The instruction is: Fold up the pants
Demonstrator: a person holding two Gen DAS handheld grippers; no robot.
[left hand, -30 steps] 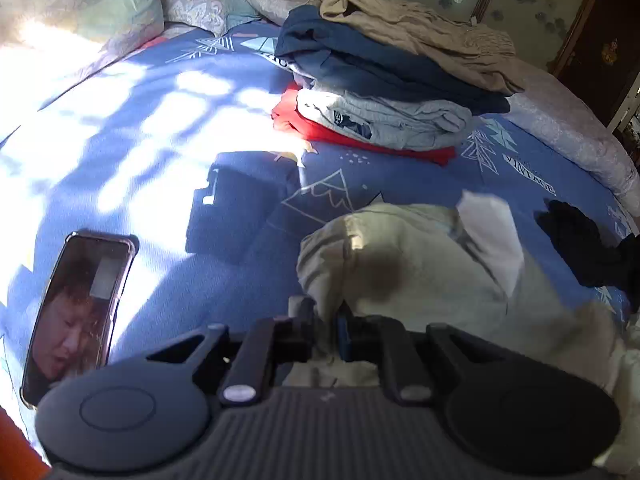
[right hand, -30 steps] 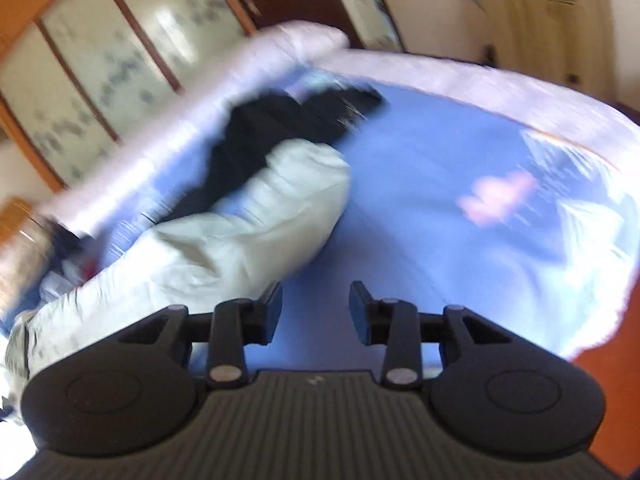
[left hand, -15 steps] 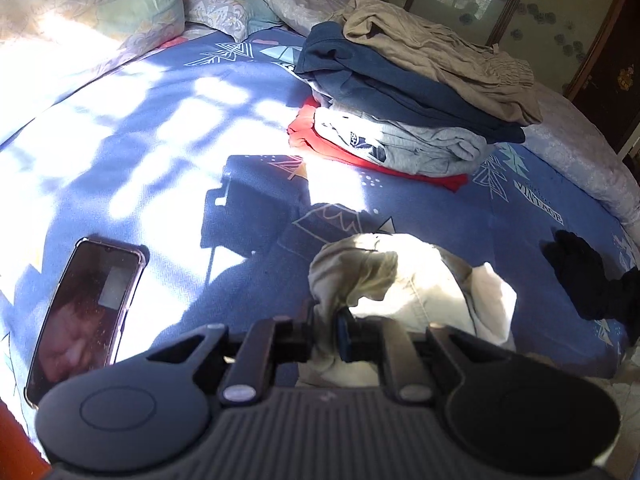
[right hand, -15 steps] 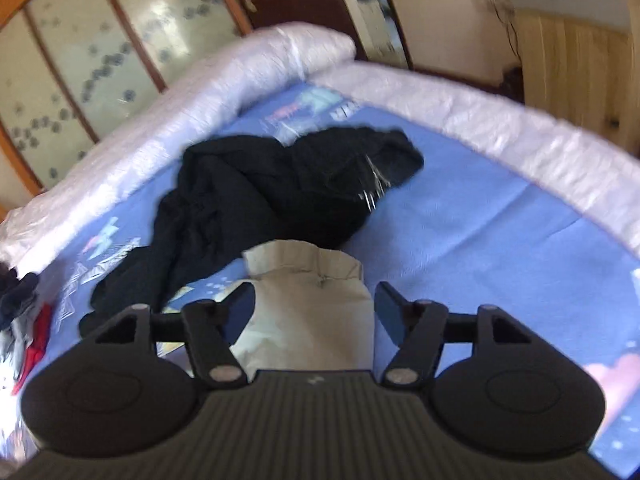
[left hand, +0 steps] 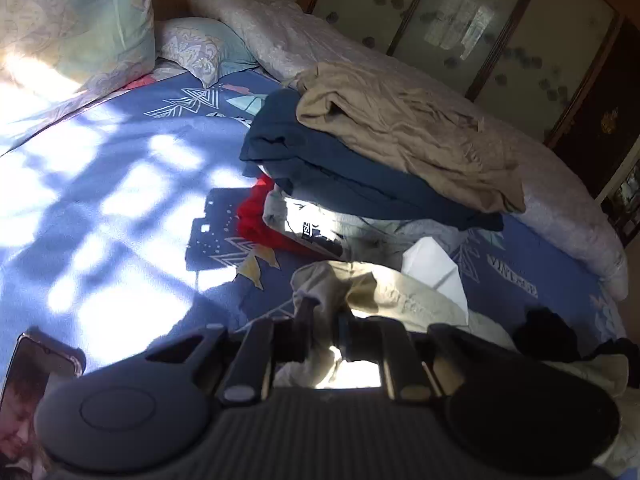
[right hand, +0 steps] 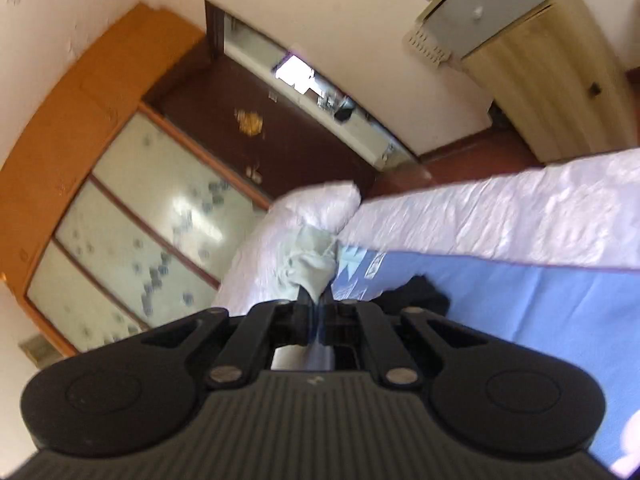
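Light beige pants (left hand: pixel 404 300) lie bunched on the blue bed sheet (left hand: pixel 120 184) in the left wrist view, with a white pocket lining (left hand: pixel 434 268) turned out. My left gripper (left hand: pixel 324 320) is shut on the waist end of the pants. In the right wrist view my right gripper (right hand: pixel 316 312) is shut on a pale leg end of the pants (right hand: pixel 308 264) and holds it up off the bed, tilted toward the room.
A stack of folded clothes (left hand: pixel 380 160) sits behind the pants, beige on navy on grey and red. A phone (left hand: pixel 28 392) lies at the left. Black garments (left hand: pixel 548 332) (right hand: pixel 416 292) lie to the right. Pillows (left hand: pixel 80 28) and a rolled white quilt (right hand: pixel 500 216) edge the bed.
My right gripper closed on the pants leg end and lifted it, the view swinging up toward the door. My left gripper moved forward toward the clothes stack, still holding the waist.
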